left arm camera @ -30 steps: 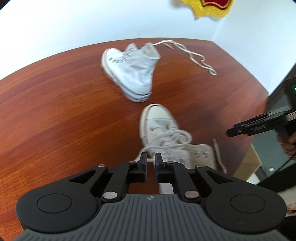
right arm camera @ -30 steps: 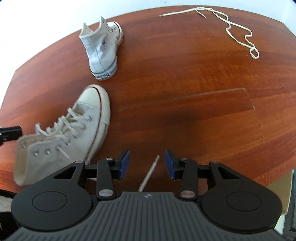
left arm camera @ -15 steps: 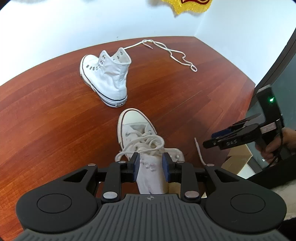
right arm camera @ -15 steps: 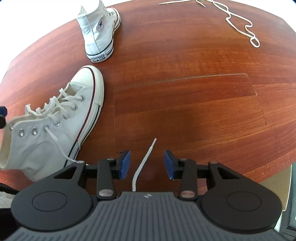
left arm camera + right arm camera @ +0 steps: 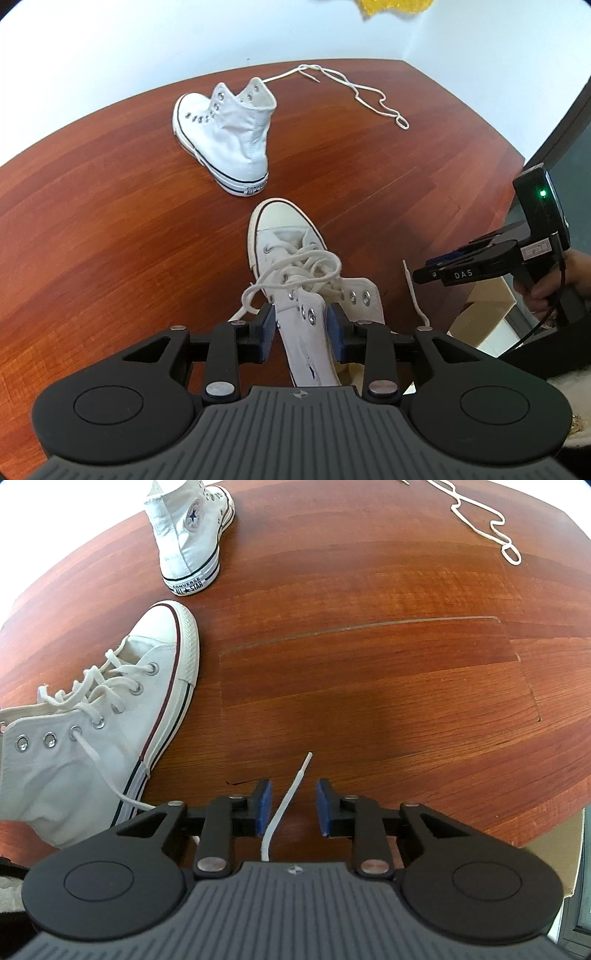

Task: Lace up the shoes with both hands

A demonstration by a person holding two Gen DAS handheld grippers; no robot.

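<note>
In the left wrist view our left gripper [image 5: 300,328] sits at the lower middle of the frame, its blue pads standing on either side of the ankle flap of the near shoe [image 5: 295,266]. The pads look to be right against the canvas, but we cannot tell whether they press it. This shoe is part laced, toe pointing up the frame, with loose loops of lace over its tongue.

In the right wrist view our right gripper [image 5: 291,806] is at the lower middle, its jaws partly open after closing in just now. The lace end [image 5: 290,799] lies on the table [image 5: 369,686] between the pads without touching either of them, its tip pointing up the frame. The lace runs back under the gripper to an eyelet on the near shoe at the left edge.

Further out, the second shoe [image 5: 231,136] stands unlaced at the upper middle of the left view, heel toward us. A loose lace [image 5: 364,96] lies on the wood at the upper right, well apart from both shoes. At the right edge of the left view a hand [image 5: 554,284] holds the right gripper's handle.
</note>
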